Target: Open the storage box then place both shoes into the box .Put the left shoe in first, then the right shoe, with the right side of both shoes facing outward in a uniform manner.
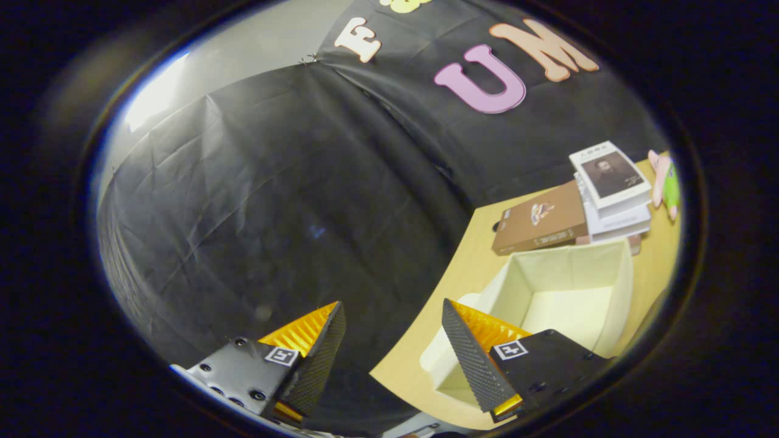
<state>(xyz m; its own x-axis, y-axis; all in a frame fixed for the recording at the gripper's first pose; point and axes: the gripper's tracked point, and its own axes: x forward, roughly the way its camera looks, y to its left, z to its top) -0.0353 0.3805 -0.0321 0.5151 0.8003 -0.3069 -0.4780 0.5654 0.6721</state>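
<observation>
Storage box (614, 274) of pale fabric stands open and empty on the wooden surface (462, 274), just ahead of the claw's far finger, its lid apparently folded down at the near side. Behind the box lie a brown carton (538, 225) and a stack of books (611, 188), with a small pink and green toy (664, 182) beside them. The claw (394, 359) hangs spread wide, holding nothing, tilted and aimed largely at the booth's cloth wall. No shoe is in sight. The risk, as I judge it, is order and facing: grabbing the right shoe first, or seating a shoe with its wrong side outward, and soft walls may buckle under a nudge.
</observation>
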